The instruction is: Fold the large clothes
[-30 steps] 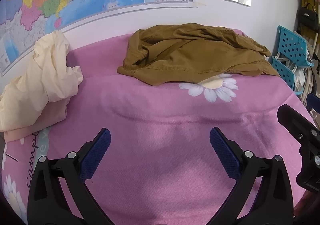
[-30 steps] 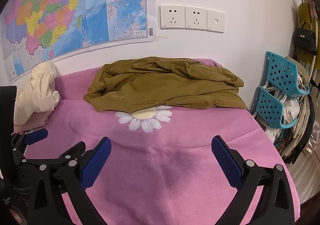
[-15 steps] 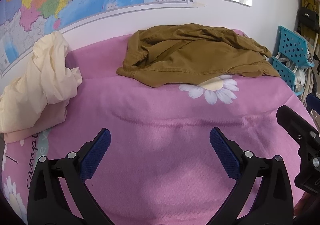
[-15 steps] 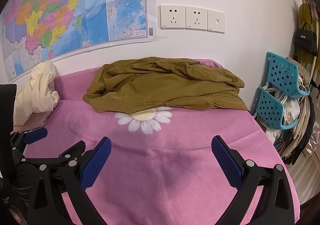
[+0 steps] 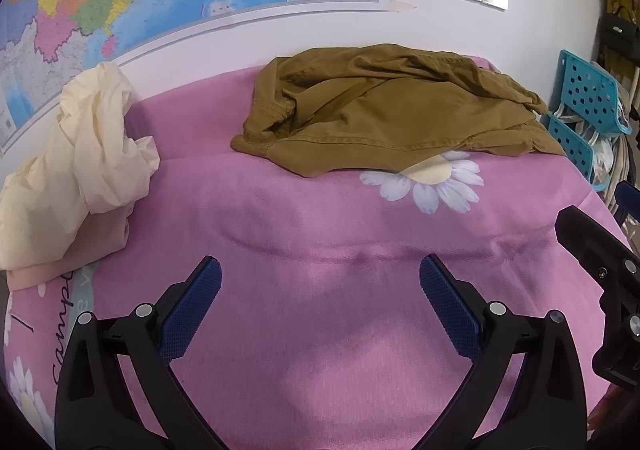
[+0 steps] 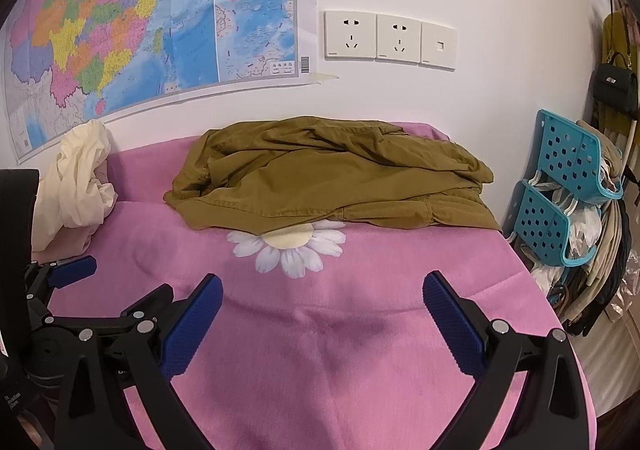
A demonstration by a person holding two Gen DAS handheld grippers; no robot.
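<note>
Almost nothing has moved since the earlier frames: both views sit a touch closer to the bed, and the clothes lie as they did. The left claw (image 5: 320, 310) hovers low over the pink blanket (image 5: 320, 330), its blue padded fingers (image 5: 192, 310) spread wide apart with nothing between them. The right claw (image 6: 322, 326) is likewise spread wide and empty above the same blanket (image 6: 360, 350), and the left claw shows at the left edge of its view (image 6: 60, 290).

A crumpled brown jacket (image 5: 384, 109) lies at the far side of the bed, against the wall, well apart from both claws. Its front hem covers the top of a white daisy print (image 5: 432, 181) on the blanket; in the right view the jacket (image 6: 328, 177) overlaps the daisy (image 6: 288, 246) in the same way. To the left, a bunched cream garment (image 5: 80, 169) is heaped near the wall, apart from the jacket.

On the wall hang a coloured map (image 6: 140, 29) and a row of white sockets (image 6: 388, 37). Blue perforated baskets (image 6: 560, 185) stand beside the bed on the right, and a black handbag (image 6: 614, 85) hangs above them.
</note>
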